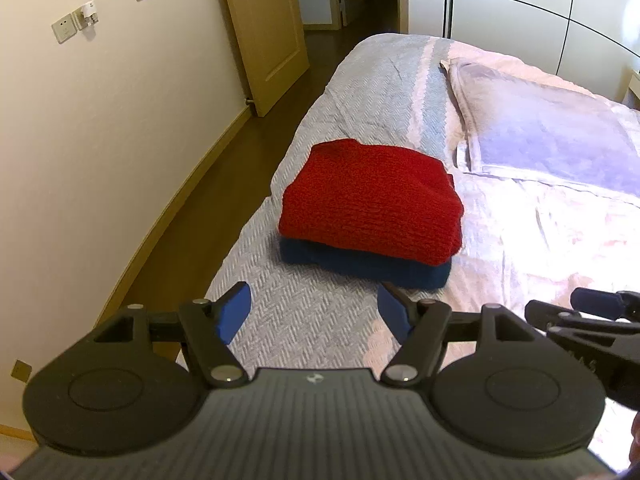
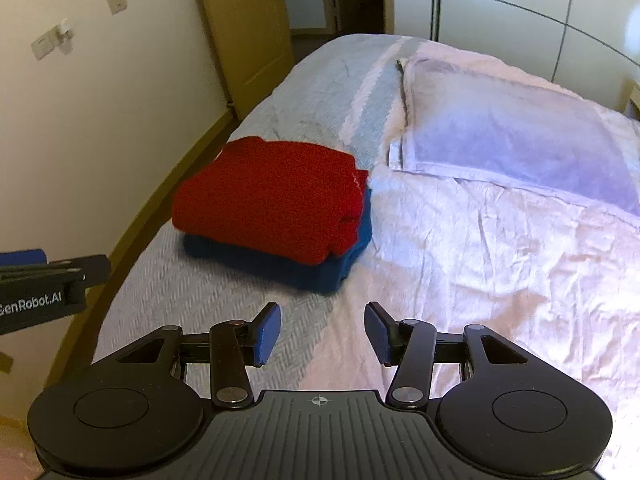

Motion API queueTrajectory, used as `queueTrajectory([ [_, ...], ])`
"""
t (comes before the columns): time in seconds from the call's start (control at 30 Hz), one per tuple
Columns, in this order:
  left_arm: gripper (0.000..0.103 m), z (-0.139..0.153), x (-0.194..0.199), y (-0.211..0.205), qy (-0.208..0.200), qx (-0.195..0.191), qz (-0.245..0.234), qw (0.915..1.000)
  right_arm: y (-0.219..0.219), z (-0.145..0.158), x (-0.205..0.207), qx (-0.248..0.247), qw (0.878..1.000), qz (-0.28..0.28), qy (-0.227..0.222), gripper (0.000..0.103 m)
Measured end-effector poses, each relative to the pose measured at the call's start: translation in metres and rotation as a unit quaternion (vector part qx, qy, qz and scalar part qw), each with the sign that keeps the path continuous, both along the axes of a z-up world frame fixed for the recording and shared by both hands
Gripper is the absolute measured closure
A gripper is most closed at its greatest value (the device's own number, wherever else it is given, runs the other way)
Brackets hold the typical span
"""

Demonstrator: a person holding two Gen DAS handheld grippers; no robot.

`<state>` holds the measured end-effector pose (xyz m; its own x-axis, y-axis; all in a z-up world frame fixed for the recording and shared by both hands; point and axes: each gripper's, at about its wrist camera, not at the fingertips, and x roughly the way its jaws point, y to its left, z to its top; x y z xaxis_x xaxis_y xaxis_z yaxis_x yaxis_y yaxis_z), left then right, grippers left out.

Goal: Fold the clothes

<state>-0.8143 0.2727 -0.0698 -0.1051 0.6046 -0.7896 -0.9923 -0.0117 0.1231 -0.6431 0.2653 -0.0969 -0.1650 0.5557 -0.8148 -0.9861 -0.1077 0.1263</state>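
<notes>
We'd stacked the red sweater (image 1: pixel 370 200) atop the blue one (image 1: pixel 360 266) (tidy pile), so left gripper (image 1: pixel 314 312) & right gripper (image 2: pixel 322 334) hung released, empty.

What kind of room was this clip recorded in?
Most likely a home bedroom. A made bed with a pillow fills the view, a wooden door opens onto a hallway, and a folded red garment sits stacked on a blue one.

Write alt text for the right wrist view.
A folded red knit sweater lies stacked on a folded blue garment on a grey herringbone bedspread. The right gripper is open and empty in the foreground, short of the stack. A pale pillow lies to the right.
</notes>
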Motion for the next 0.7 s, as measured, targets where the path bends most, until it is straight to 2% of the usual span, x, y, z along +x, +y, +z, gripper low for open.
queueTrajectory([
  [0.43, 0.036, -0.016, -0.006, -0.034, -0.008, -0.027, 0.000, 0.9996, -0.030, -0.014, -0.010, -0.033, 0.999, 0.005, -0.011, 0.053],
  [0.7, 0.036, -0.013, 0.009, -0.045, -0.002, -0.019, 0.014, 0.9997, -0.042, -0.008, 0.001, -0.023, 0.999, 0.019, -0.014, 0.053],
])
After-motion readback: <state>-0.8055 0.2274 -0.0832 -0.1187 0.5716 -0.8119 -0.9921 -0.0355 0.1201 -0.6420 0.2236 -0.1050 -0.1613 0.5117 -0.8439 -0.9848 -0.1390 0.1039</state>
